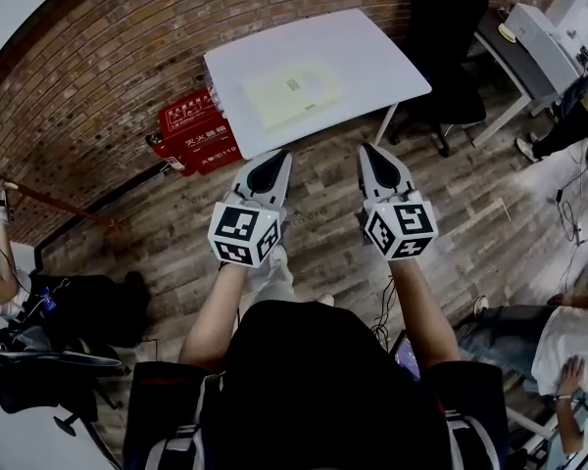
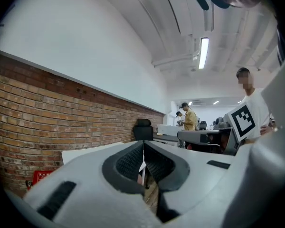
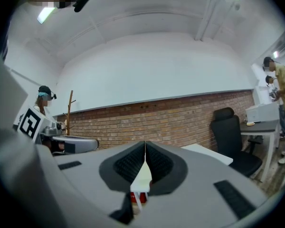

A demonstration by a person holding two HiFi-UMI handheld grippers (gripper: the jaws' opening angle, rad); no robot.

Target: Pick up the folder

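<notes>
Person stands facing a white table [image 1: 372,59], one gripper in each hand, both held level and side by side over the wood floor [image 1: 323,223], tips pointing to 12 o'clock at the table. Left gripper [image 1: 272,157]: jaws clenched together, nothing between the pads. Right gripper [image 1: 373,151]: same, jaws clenched on nothing. Both tips are just short of the table's near edge, not touching it. Folder [image 1: 292,92], pale yellow, lies flat near the middle of the tabletop, at 12 o'clock from the gap between the two grippers, well apart from both and untouched. Red box [image 1: 198,131] sits on the floor against the brick wall [image 1: 98,76], at the table's 8 o'clock, just beside its corner. Black chair [image 1: 447,37] stands at the table's 2 o'clock. Grey desk [image 1: 514,62] is further out at 3 o'clock. Other people are in the room, well away from the table.
</notes>
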